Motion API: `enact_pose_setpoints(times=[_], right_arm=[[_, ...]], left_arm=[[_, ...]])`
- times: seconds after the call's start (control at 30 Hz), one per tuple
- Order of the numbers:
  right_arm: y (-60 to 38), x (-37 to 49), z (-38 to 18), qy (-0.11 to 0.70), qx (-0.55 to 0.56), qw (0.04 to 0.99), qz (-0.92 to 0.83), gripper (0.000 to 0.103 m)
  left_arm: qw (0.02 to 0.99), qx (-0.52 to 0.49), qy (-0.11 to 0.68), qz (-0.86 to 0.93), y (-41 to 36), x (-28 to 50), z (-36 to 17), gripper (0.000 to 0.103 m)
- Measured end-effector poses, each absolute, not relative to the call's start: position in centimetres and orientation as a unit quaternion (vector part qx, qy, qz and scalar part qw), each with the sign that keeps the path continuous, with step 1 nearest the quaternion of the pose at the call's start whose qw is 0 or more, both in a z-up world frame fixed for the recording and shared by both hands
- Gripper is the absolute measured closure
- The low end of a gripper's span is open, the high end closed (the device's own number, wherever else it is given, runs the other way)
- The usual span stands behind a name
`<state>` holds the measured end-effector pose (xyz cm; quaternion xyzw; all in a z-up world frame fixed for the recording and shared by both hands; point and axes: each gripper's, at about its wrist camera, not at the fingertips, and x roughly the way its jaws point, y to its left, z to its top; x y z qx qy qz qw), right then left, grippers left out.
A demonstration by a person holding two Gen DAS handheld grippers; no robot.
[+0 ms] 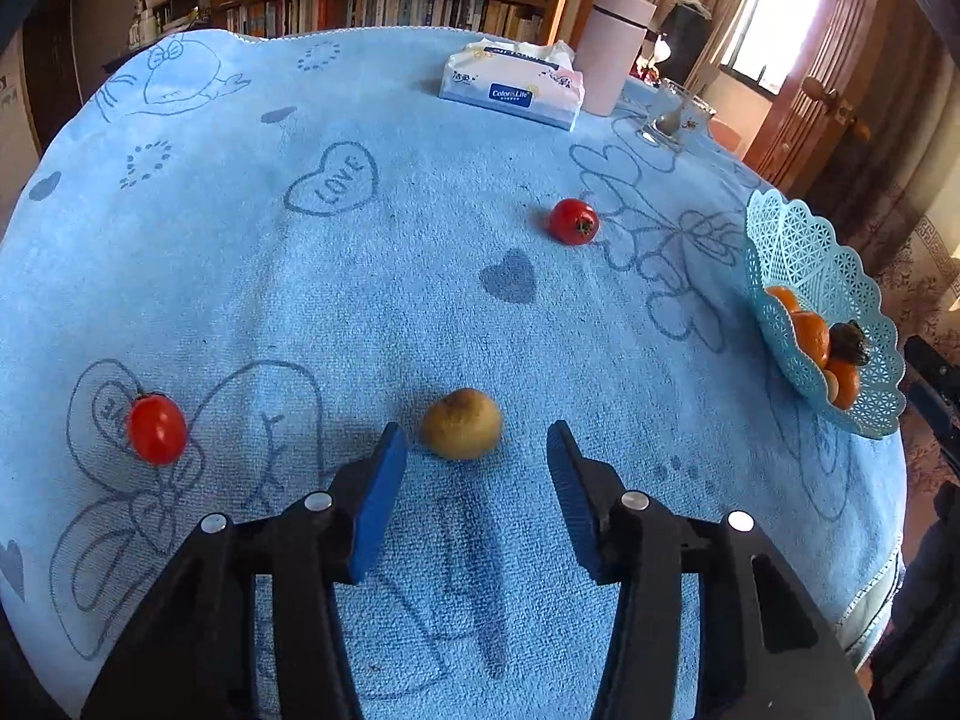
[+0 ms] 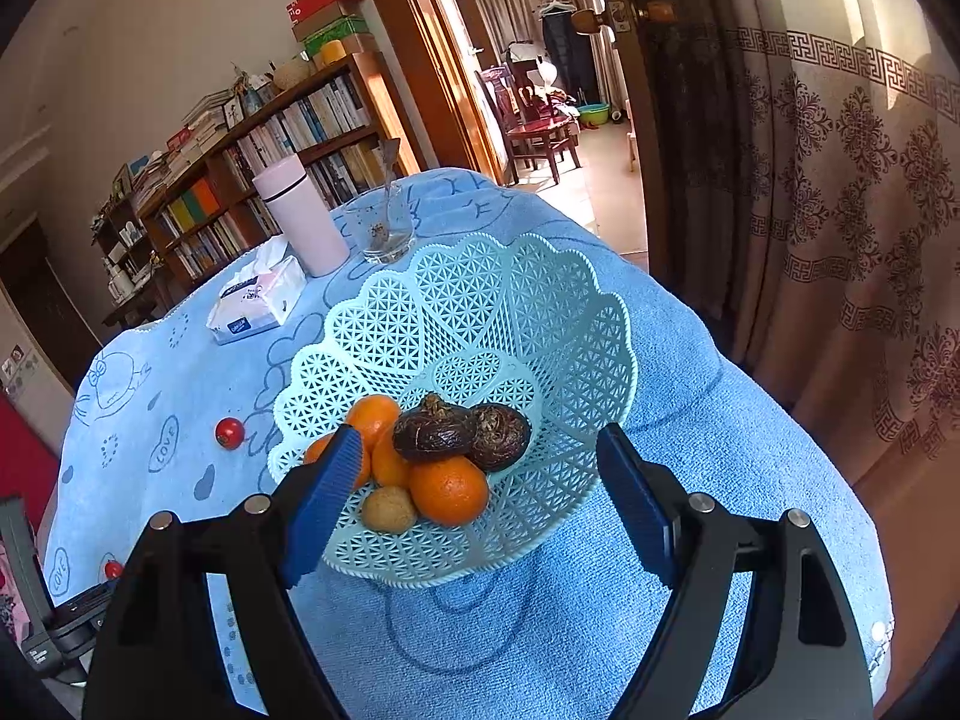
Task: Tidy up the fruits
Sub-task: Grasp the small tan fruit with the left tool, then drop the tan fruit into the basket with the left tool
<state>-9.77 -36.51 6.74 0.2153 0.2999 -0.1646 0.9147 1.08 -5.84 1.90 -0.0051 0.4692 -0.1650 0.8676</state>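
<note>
A yellow-brown round fruit lies on the blue tablecloth just ahead of my open left gripper, between its fingertips. A red tomato lies to its left, another red tomato farther ahead; this one also shows in the right wrist view. The light blue lattice basket holds oranges, two dark brown fruits and a small tan fruit. My right gripper is open and empty, hovering over the basket's near rim. The basket also shows at the right in the left wrist view.
A tissue pack, a pink cylinder flask and a glass with a spoon stand at the table's far side. A bookshelf is behind. The table edge drops off right of the basket, by a curtain.
</note>
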Motion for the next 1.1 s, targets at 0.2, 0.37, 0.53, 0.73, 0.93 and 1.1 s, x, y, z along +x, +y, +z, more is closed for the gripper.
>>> enact_pose_setpoints(times=[0.2,0.37,0.53,0.73,0.93,1.1], right_arm=[[-37.4,-10.4,6.5,0.297,0.223,0.913,-0.168,0.021],[-38.4,-11.1,6.5,0.291,0.231,0.912,-0.173,0.021],[-39.6,-12.0,6.7,0.282,0.242,0.910,-0.185,0.021],[-40.7,-12.8,6.6,0.277,0.251,0.908,-0.192,0.021],[-41.4,-13.4,6.4,0.274,0.259,0.905,-0.197,0.021],[-41.9,-13.9,6.4,0.271,0.263,0.903,-0.203,0.021]], left_arm=[[0.876,0.007,0.460,-0.145,-6.5,1.3,1.5,0.075],[0.879,0.022,0.456,-0.141,-7.2,1.7,1.7,0.075],[0.881,0.034,0.444,-0.161,-9.4,1.6,2.9,0.075],[0.886,0.047,0.414,-0.203,-13.2,1.1,5.5,0.075],[0.882,0.065,0.390,-0.255,-18.2,0.6,7.6,0.075],[0.872,0.071,0.378,-0.302,-22.3,0.7,8.4,0.074]])
